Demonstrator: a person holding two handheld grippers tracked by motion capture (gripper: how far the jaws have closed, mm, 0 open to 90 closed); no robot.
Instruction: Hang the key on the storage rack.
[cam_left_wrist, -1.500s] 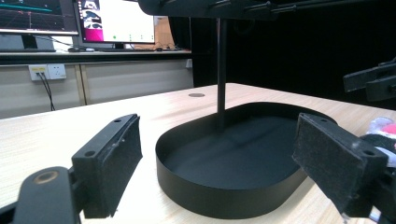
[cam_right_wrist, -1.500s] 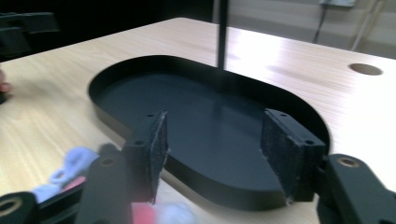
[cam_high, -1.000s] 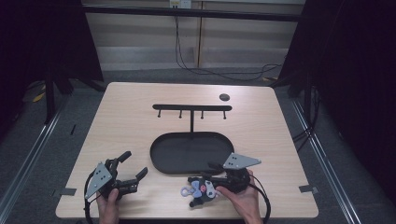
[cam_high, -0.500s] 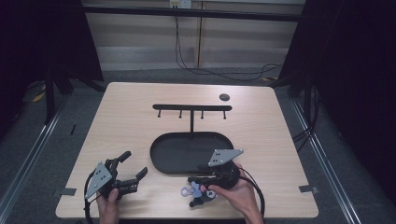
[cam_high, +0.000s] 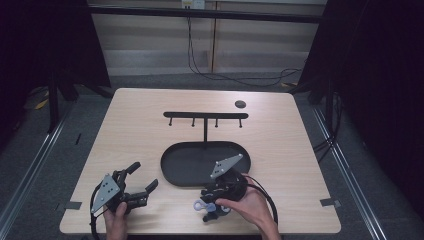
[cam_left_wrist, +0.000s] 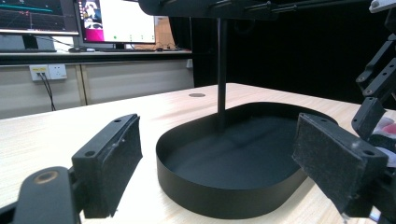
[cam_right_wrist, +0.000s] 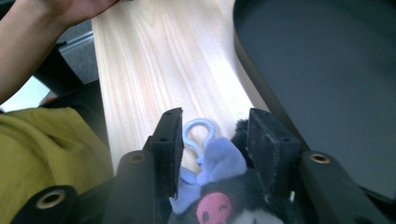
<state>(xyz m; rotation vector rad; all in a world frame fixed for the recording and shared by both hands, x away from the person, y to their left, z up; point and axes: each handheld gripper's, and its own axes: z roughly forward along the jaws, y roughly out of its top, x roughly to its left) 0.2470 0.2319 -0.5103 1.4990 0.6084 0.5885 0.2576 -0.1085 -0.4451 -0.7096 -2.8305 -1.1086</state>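
The right tongs (cam_right_wrist: 215, 149) straddle a small plush toy (cam_high: 212, 206) with a pale blue clip loop (cam_right_wrist: 198, 133) near the front edge of the desk (cam_high: 135, 135), just short of the black oval tray (cam_high: 172, 165); whether the pads grip it yet I cannot tell. The left tongs (cam_high: 142, 182) rest wide open and empty (well left of the tray). A good grasp probably closes squarely on the toy's head, leaving the loop free for the hook rack (cam_high: 205, 116).
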